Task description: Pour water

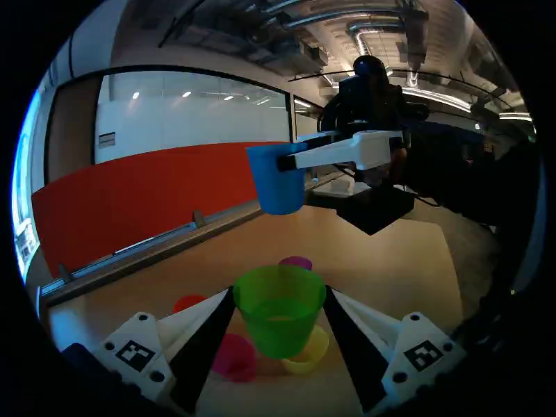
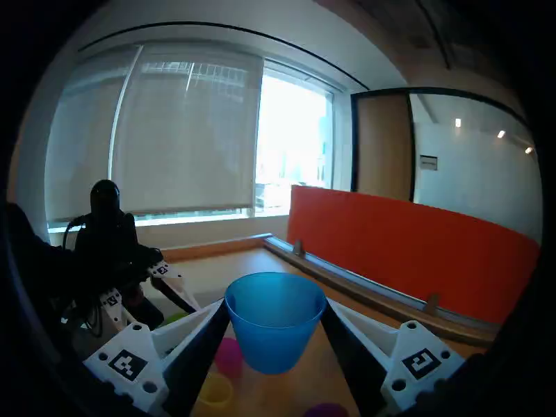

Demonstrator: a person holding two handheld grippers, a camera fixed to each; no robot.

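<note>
Left gripper view: the left tongs [image 1: 278, 293] are sitting nearest the lens, both fingers pressing on the sides of a translucent green cup [image 1: 279, 320] and holding it upright, mouth up. Whether it is holding water cannot be told. Below and behind it, on the pale wooden worktop [image 1: 396, 271], four small cups are standing: a pink cup [image 1: 235, 356], a yellow cup [image 1: 311, 351], a red cup [image 1: 187, 302] and a purple cup [image 1: 297, 263]. Farther off and higher, the right tongs [image 1: 292, 161] are clamping a blue cup [image 1: 278, 181] in the air – close to upright, well apart from the green one. A person [image 1: 372, 97] is standing behind as a dark shape. An orange partition [image 1: 139, 194] is running along the worktop's far edge.

Right gripper view: the right tongs are closing on the blue cup from both sides, rim level and its inside in shade. The pink, yellow and purple cups are lying below it on the worktop. To the left, the left tongs and the person are showing against a bright window [image 2: 292, 153] – their grip is not readable here.
</note>
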